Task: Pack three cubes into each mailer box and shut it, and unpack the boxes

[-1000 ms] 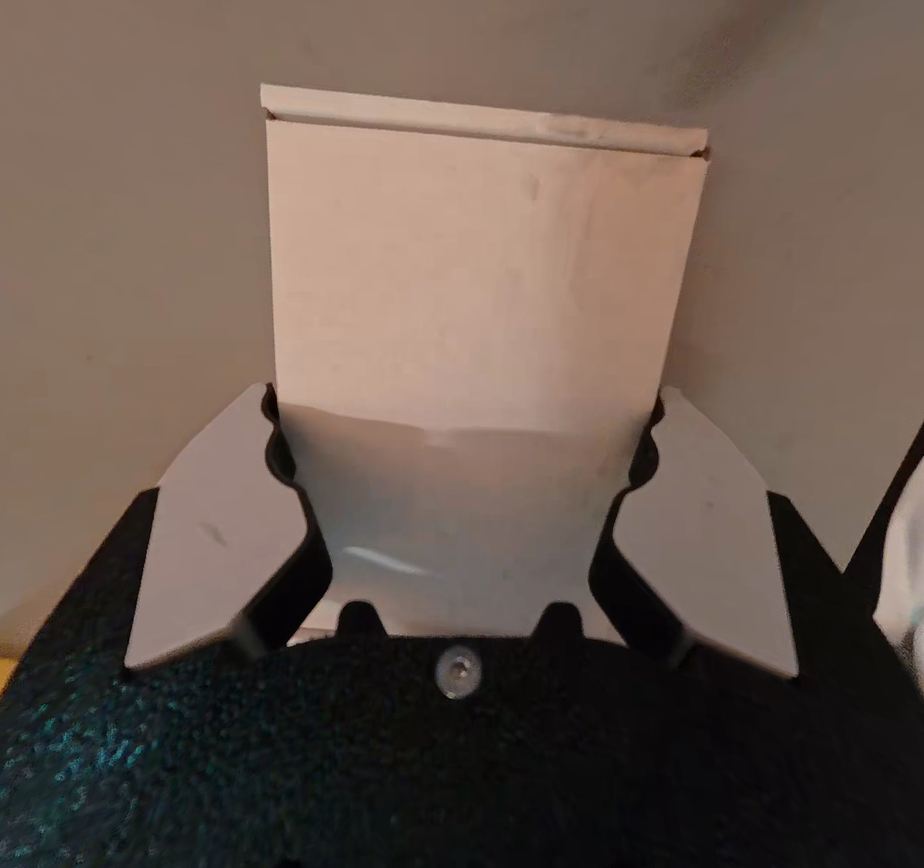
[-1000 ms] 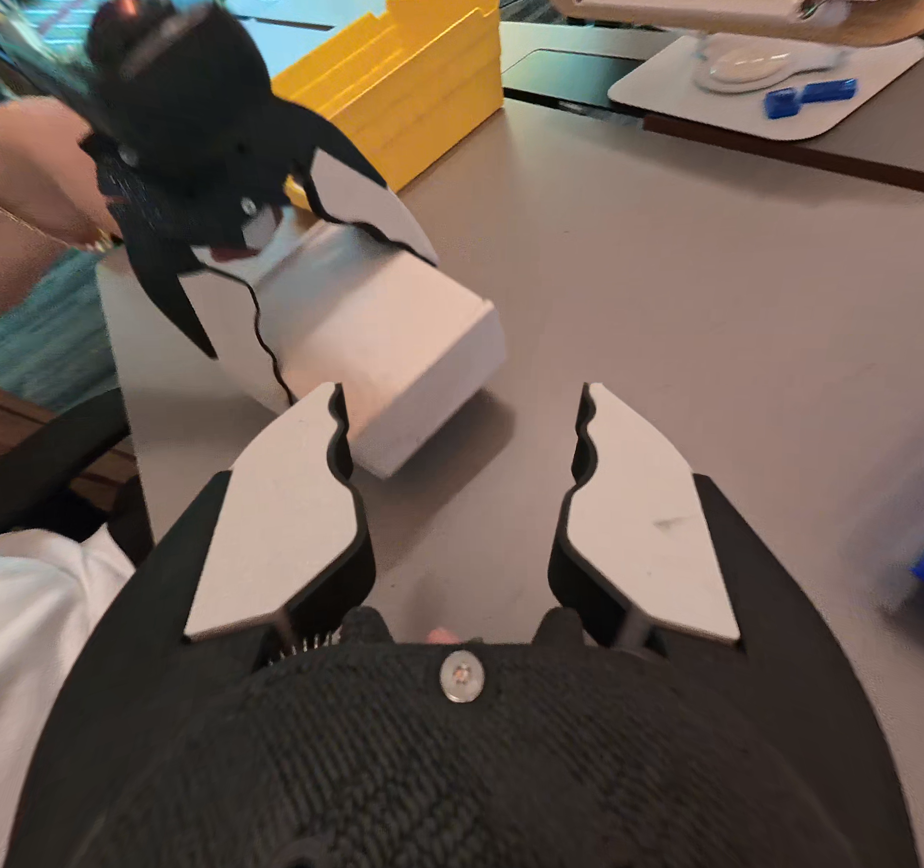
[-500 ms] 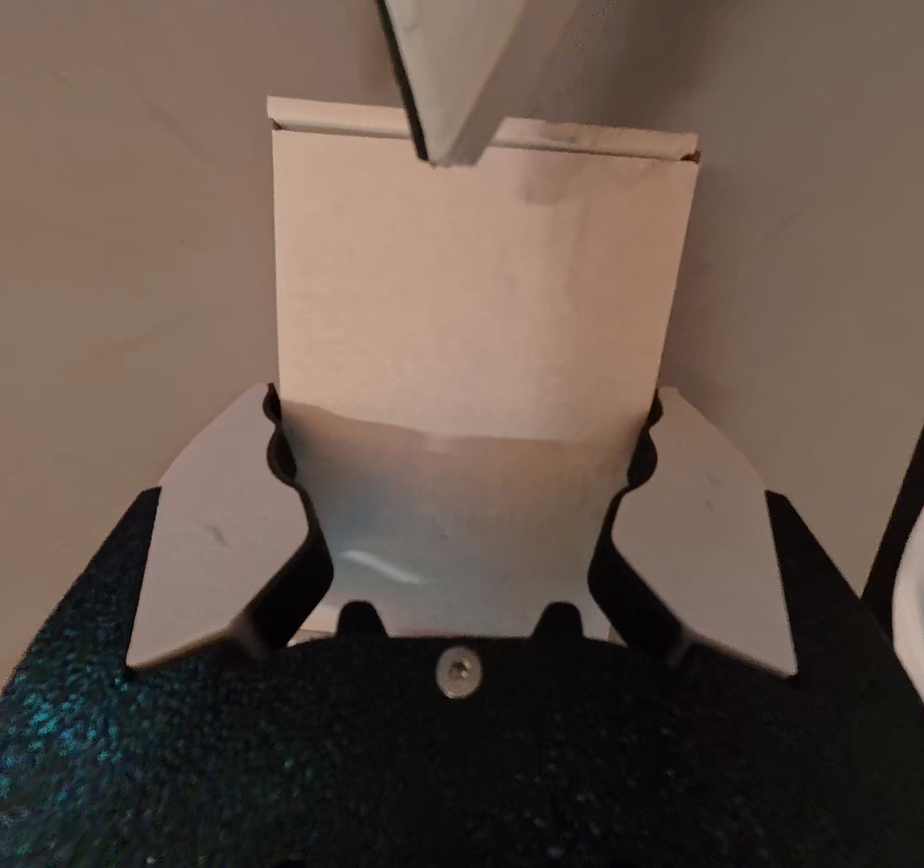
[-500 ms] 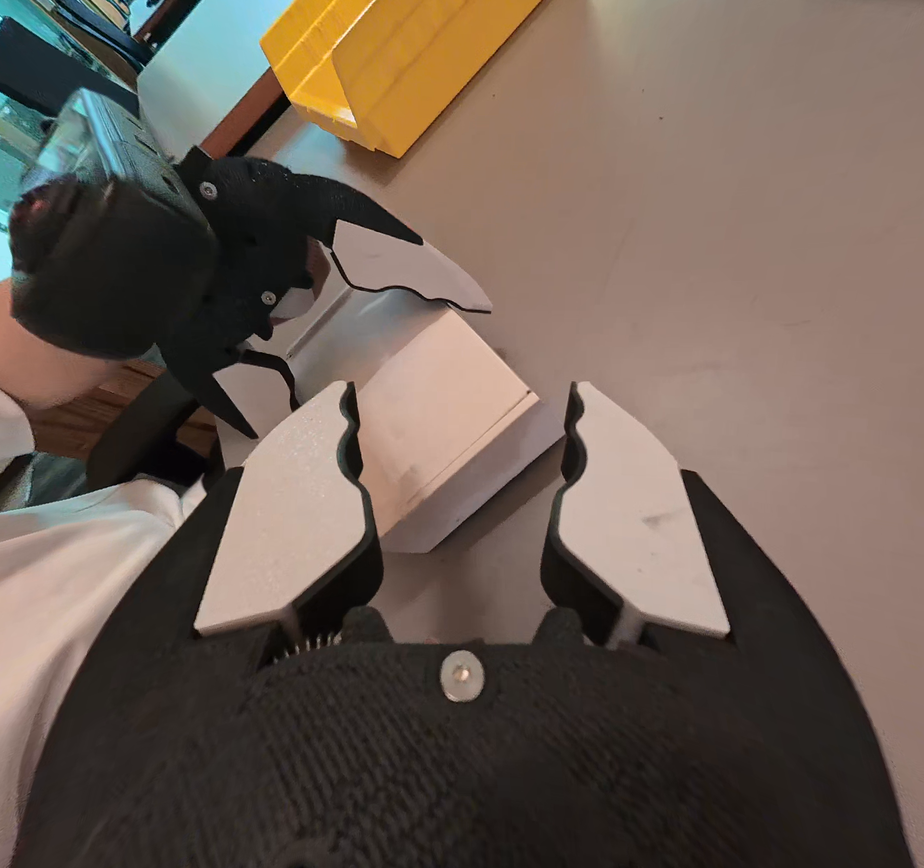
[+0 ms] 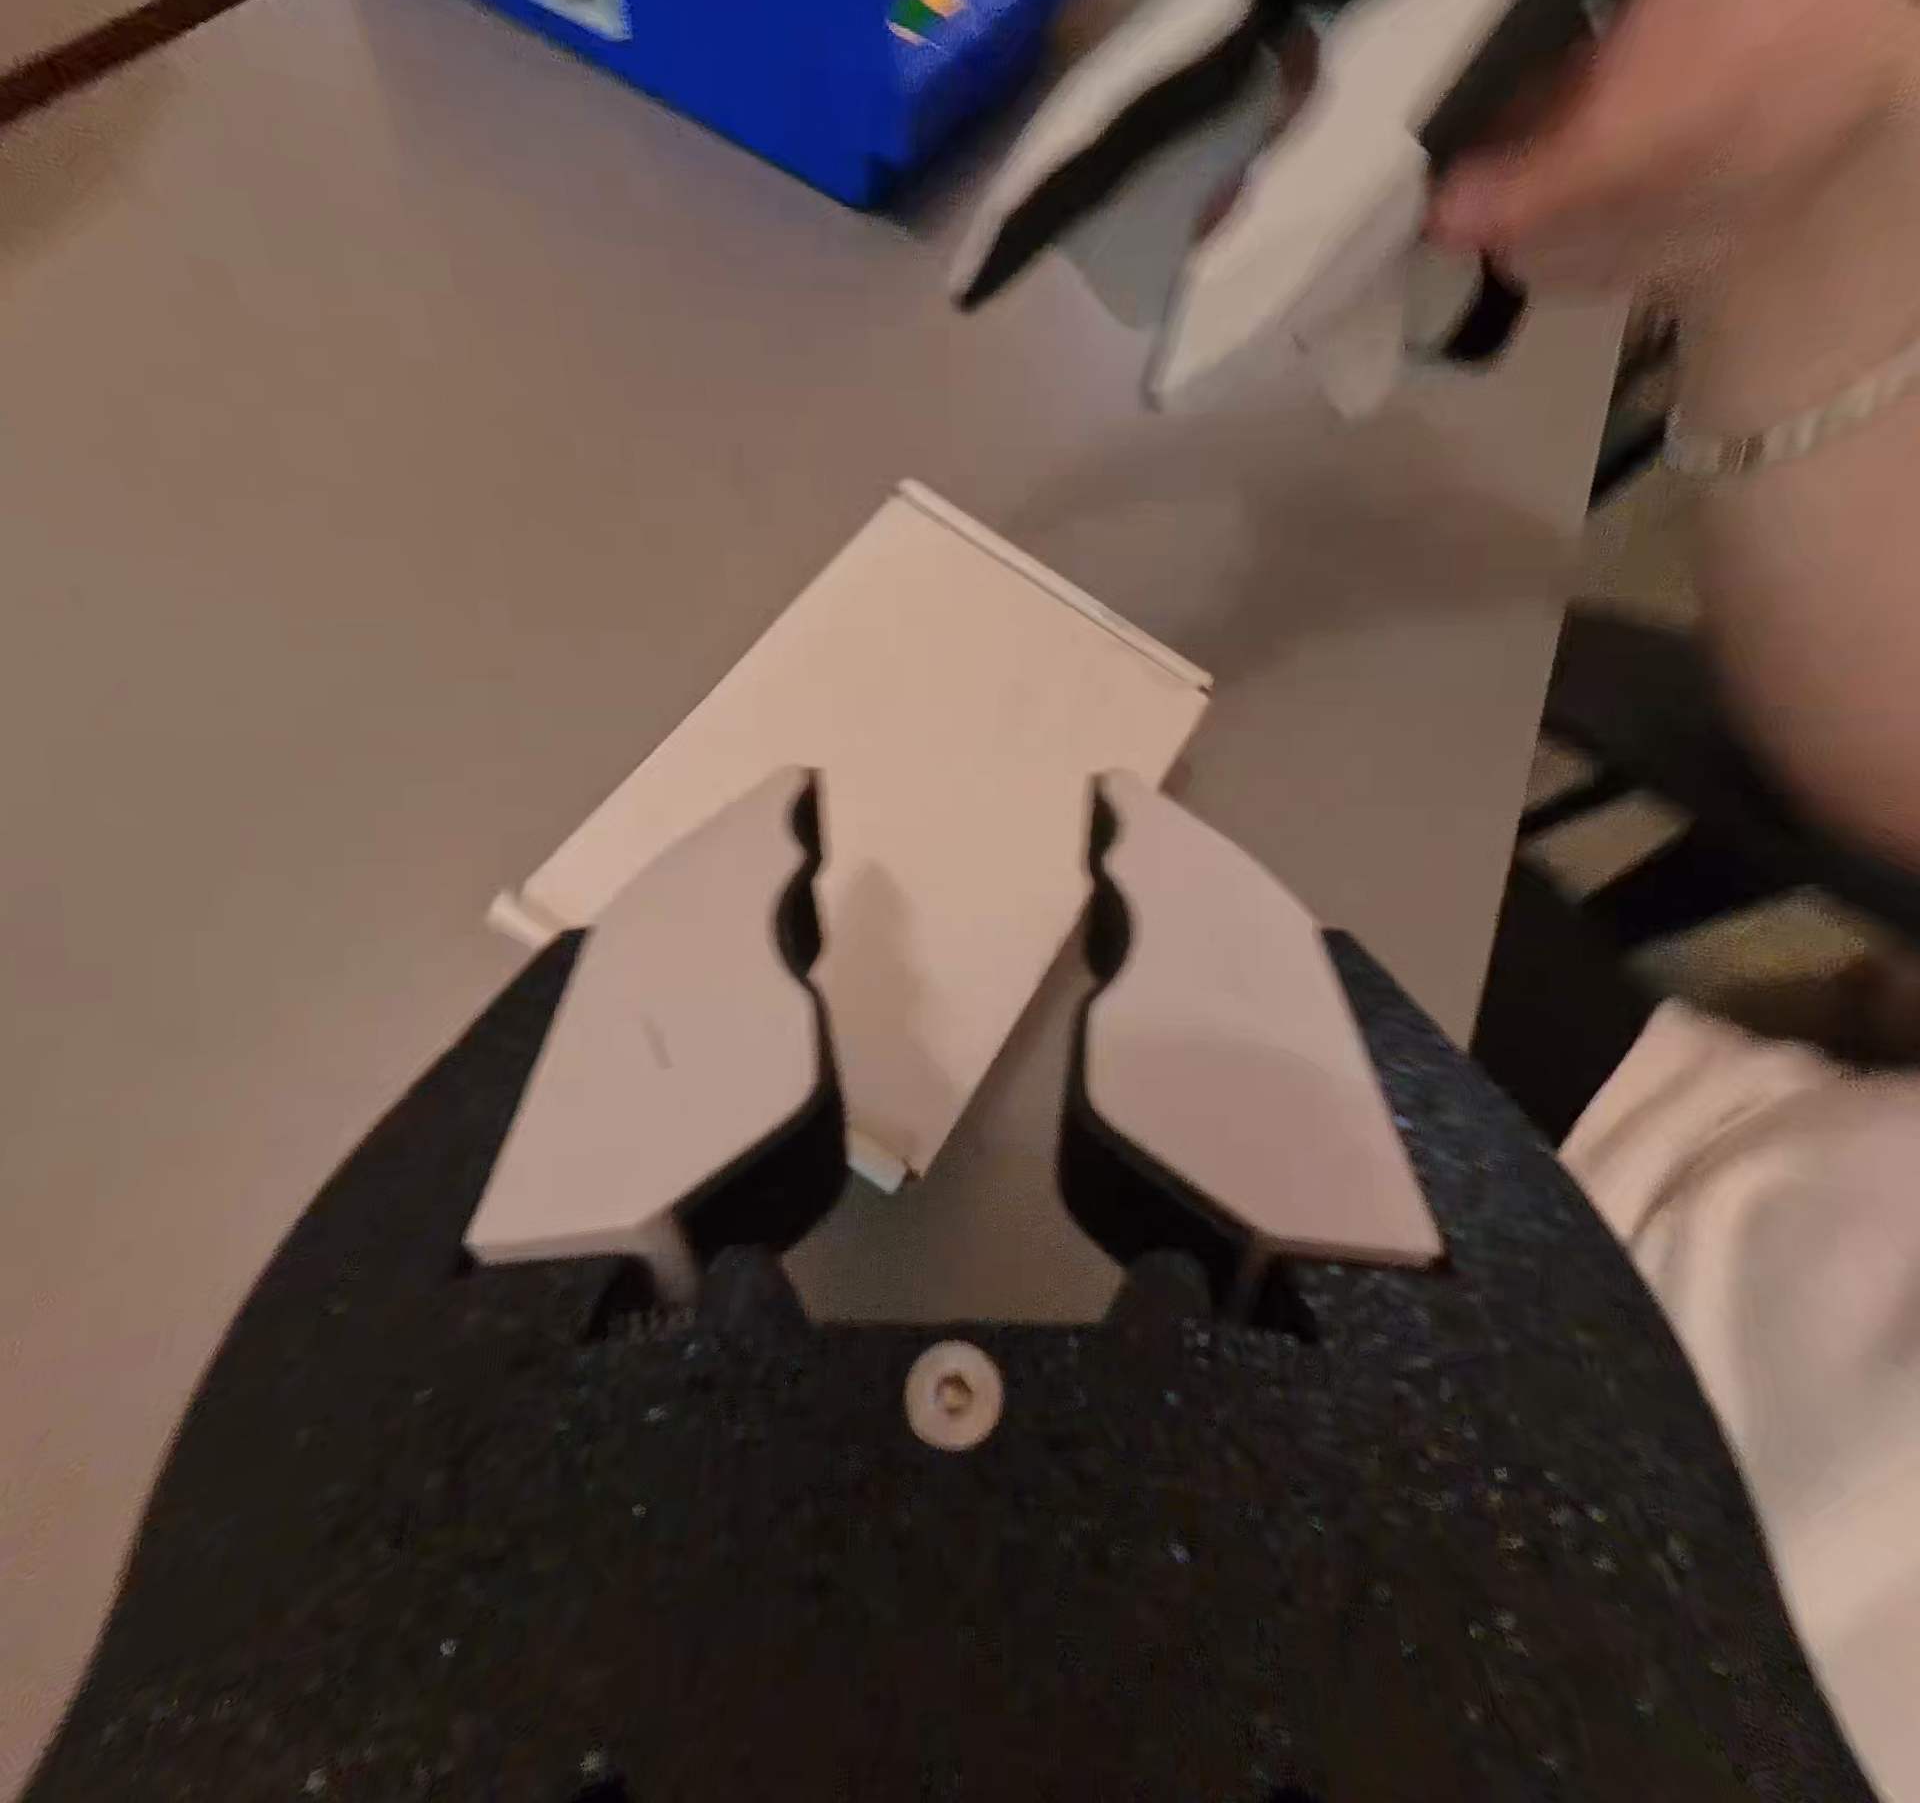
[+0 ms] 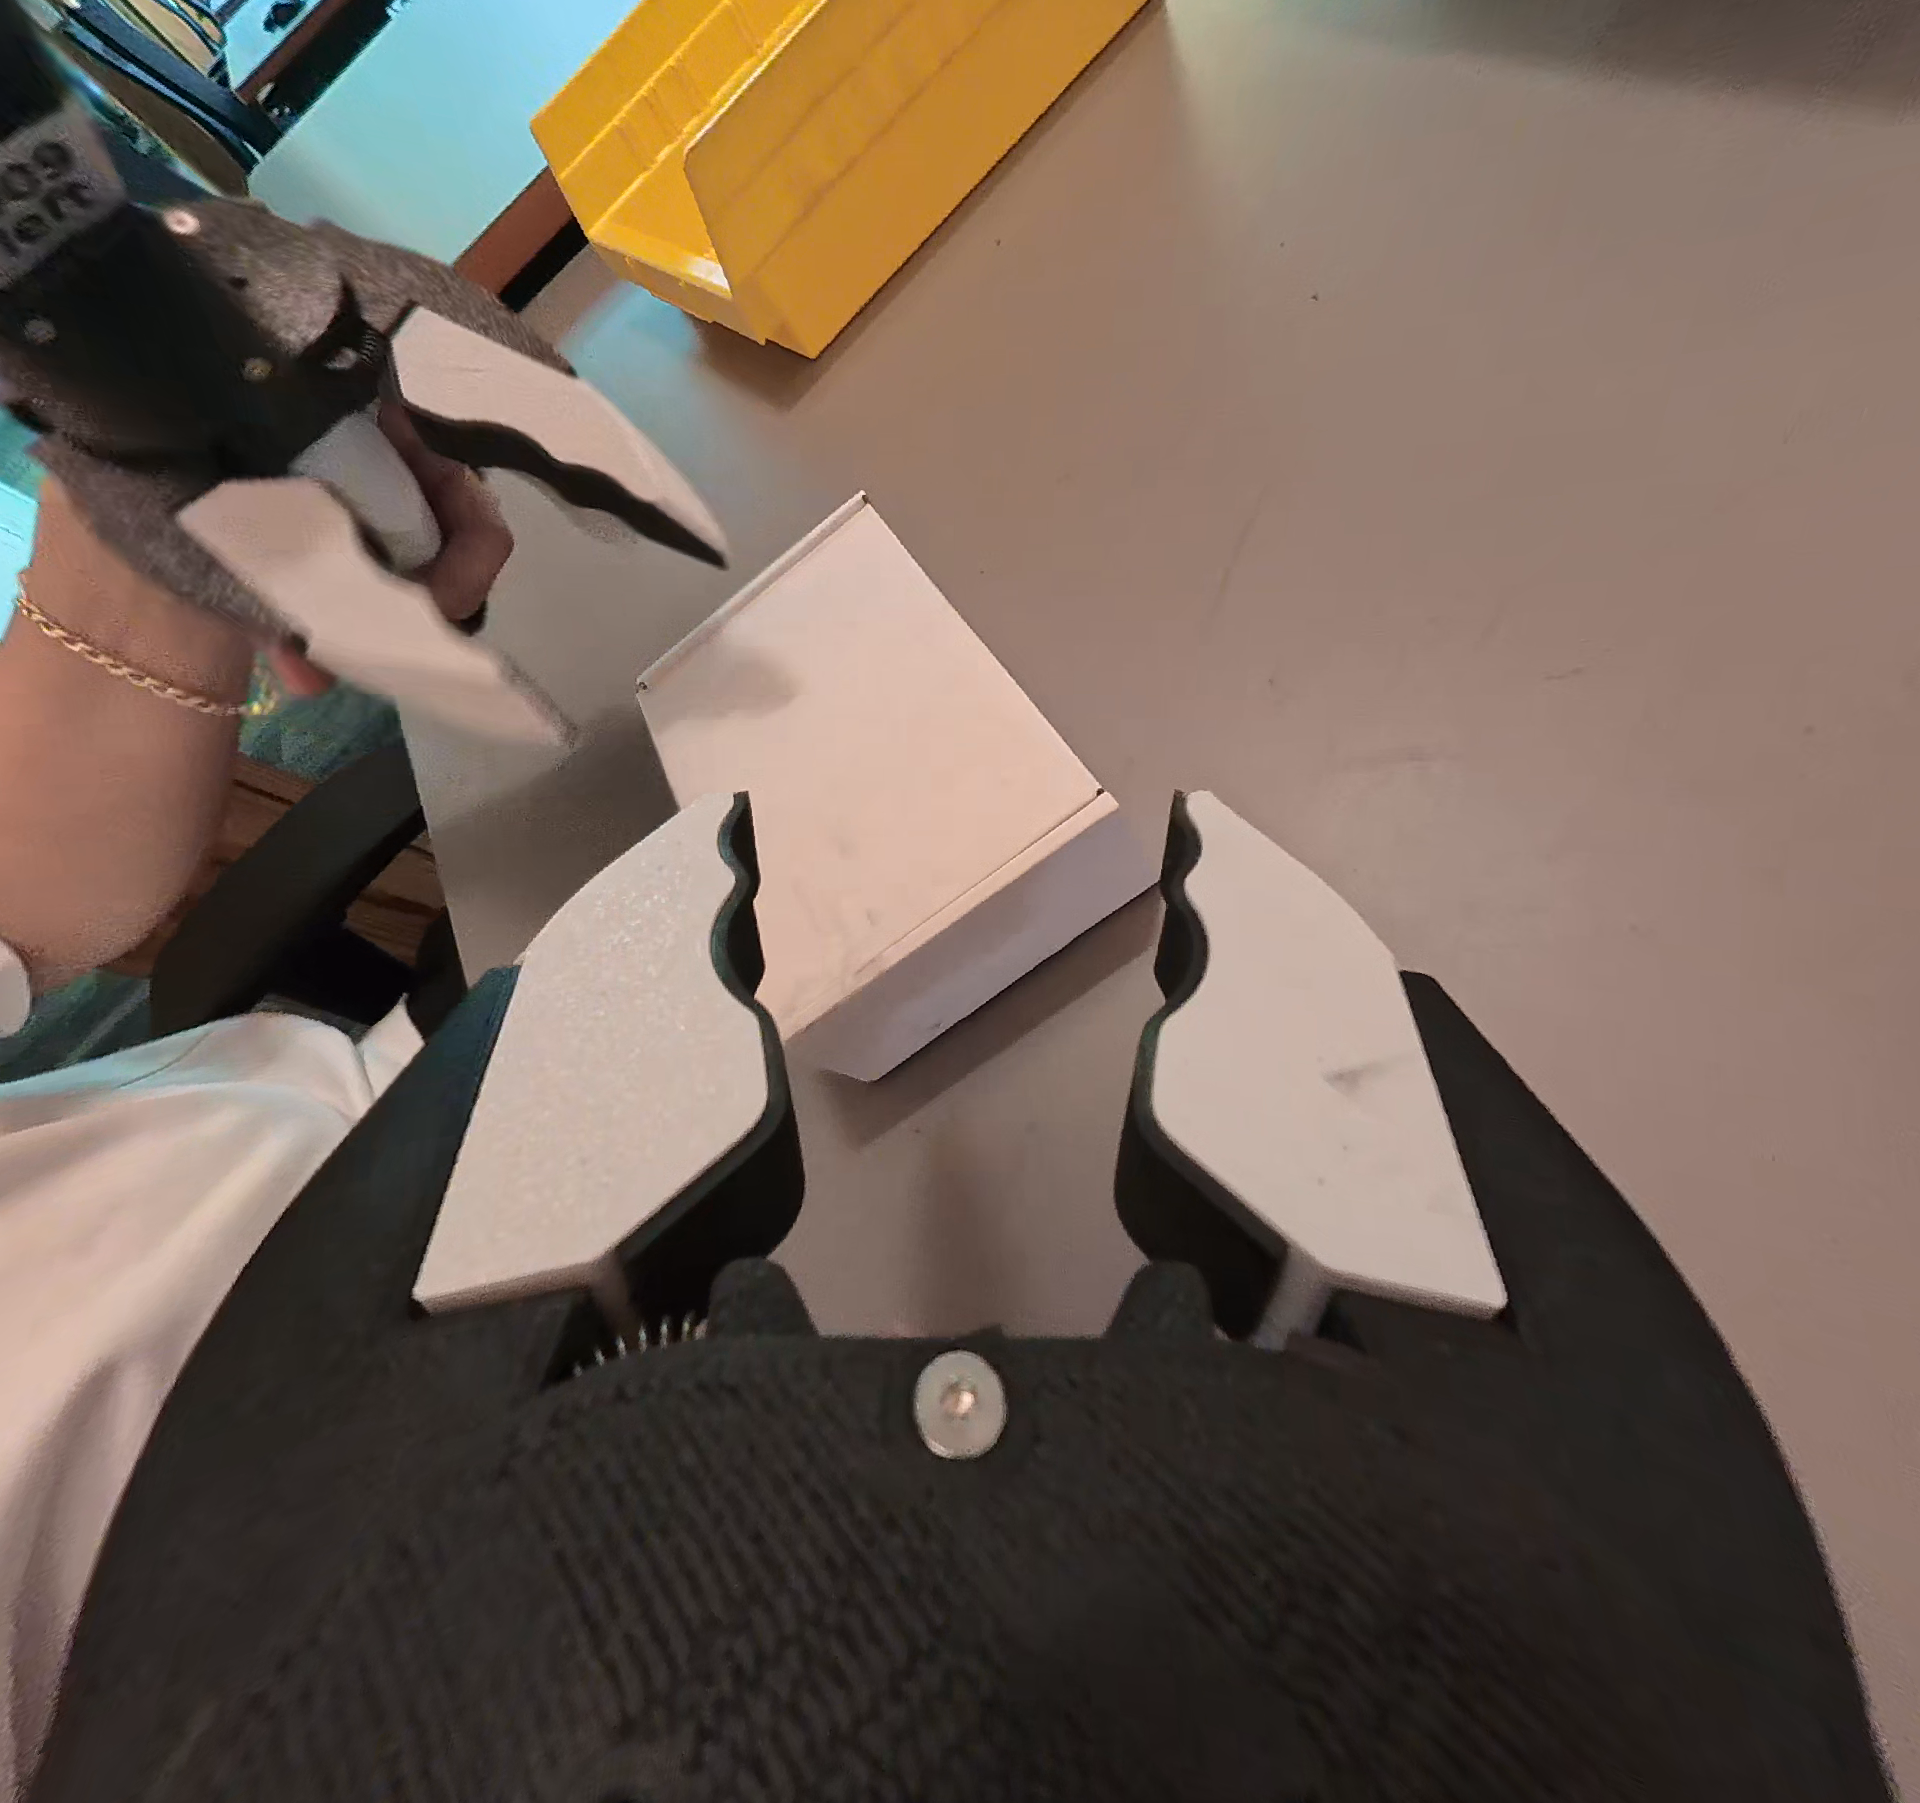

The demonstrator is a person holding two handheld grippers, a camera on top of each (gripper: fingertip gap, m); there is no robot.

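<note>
A closed white mailer box [image 5: 935,673] lies flat on the grey table [image 5: 312,506]. My left gripper [image 5: 956,782] is open and empty, held just above and behind the box, touching nothing. In the right wrist view the same box [image 6: 862,745] sits just beyond my right gripper [image 6: 961,803], which is open and empty. The left gripper [image 6: 639,647] shows there at the left, above the box. The right gripper [image 5: 1070,340] shows blurred at the upper right of the left wrist view. Coloured cubes [image 5: 925,18] show in a blue bin [image 5: 748,8].
A yellow bin [image 6: 852,112] stands at the far left of the table. The blue bin stands at the far side in the left wrist view. The table's near edge [image 5: 1548,714] runs close to the box, with a person's white sleeve [image 6: 156,1182] beside it.
My left gripper has let go of the box, narrowed its opening and drawn back above it. The box now lies free on the table. The right gripper has pulled back a little.
</note>
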